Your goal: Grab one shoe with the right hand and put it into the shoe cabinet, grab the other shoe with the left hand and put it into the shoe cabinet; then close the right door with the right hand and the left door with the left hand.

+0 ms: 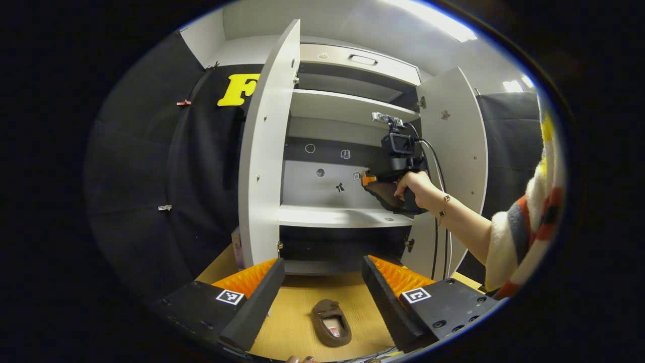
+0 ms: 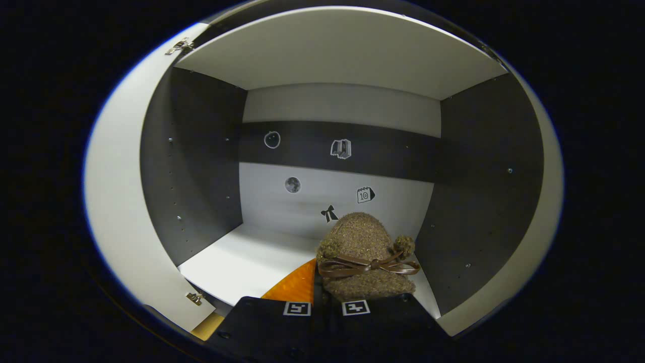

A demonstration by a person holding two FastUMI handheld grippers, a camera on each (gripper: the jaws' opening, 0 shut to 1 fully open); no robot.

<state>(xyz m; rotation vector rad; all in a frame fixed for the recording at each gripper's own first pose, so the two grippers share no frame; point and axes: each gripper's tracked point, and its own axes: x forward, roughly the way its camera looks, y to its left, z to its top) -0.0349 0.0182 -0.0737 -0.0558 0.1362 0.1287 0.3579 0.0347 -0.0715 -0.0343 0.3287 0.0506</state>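
We see the shoe cabinet (image 1: 347,151) with both doors open; our right gripper (image 2: 322,282), clamped on a fuzzy brown shoe (image 2: 365,262), reaches over its shelf (image 2: 252,262); the other shoe (image 1: 330,322) lies on the surface (image 1: 292,327) below our wide-open, empty left gripper (image 1: 322,297); it looks soft and light, best pinched at the heel rim

The fuzzy brown slipper with a glossy brown ribbon bow (image 2: 365,257) sits against the cabinet's white shelf (image 2: 252,262), dark grey side walls and grey-and-black banded back panel (image 2: 322,151). A matching plain brown slipper (image 1: 330,322) lies on pale wood-grain floor (image 1: 287,322). The person's fluffy sleeve (image 1: 524,227) is cream with orange and grey stripes.
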